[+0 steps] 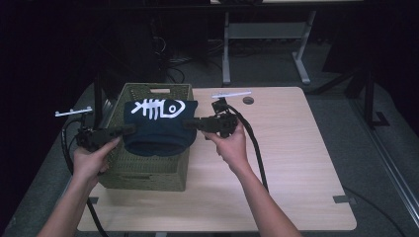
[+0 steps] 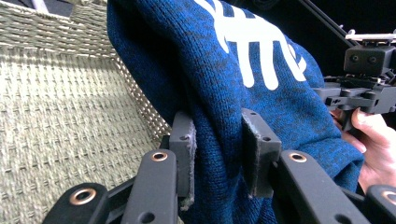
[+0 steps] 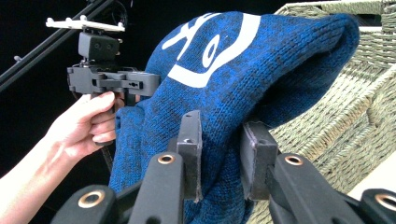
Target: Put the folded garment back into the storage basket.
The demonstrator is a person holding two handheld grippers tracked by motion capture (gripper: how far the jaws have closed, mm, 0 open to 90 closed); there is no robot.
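Observation:
A dark blue knitted sweater (image 1: 158, 129) with a white fishbone print hangs above a woven green basket (image 1: 148, 170) on the left of the table. My left gripper (image 1: 129, 130) is shut on the sweater's left edge, and my right gripper (image 1: 188, 124) is shut on its right edge. In the left gripper view the blue knit (image 2: 219, 140) is pinched between the two pads (image 2: 186, 149), with the other gripper (image 2: 359, 88) held by a hand beyond it. In the right gripper view the sweater (image 3: 219, 93) bunches between the pads (image 3: 254, 154), and the basket's wall (image 3: 355, 107) stands behind.
The wooden table (image 1: 286, 148) has bare room to the right of the basket. A black cable (image 1: 254, 143) trails from the right gripper across the table. A grey desk frame (image 1: 267, 34) stands on the floor beyond the far edge.

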